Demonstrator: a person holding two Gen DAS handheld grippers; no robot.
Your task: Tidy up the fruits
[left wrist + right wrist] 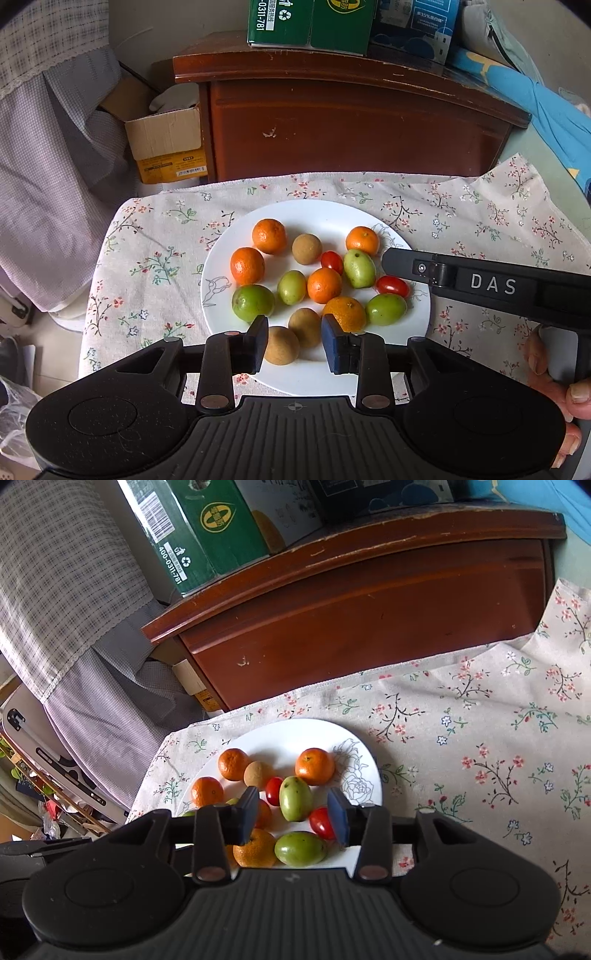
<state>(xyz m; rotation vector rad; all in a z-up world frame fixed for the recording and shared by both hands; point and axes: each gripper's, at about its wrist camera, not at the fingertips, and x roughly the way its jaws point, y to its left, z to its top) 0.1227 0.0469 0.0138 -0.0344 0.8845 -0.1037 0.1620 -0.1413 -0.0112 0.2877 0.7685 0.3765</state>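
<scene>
A white plate (317, 214) on a floral cloth holds several small oranges, several green fruits, three brown longans and two red cherry tomatoes. My left gripper (294, 341) is open and empty above the plate's near edge, with two longans (305, 326) between its fingers. My right gripper (291, 818) is open and empty above the plate's (291, 734) right side, over a green fruit (294, 803) and a cherry tomato (320, 823). Its body shows in the left wrist view (491, 284), reaching in from the right.
The floral cloth (480, 746) covers the table to the right of the plate. A dark wooden cabinet (351, 129) with green and blue boxes (314, 22) stands behind. A cardboard box (166, 144) and checked fabric (55, 147) are at the left.
</scene>
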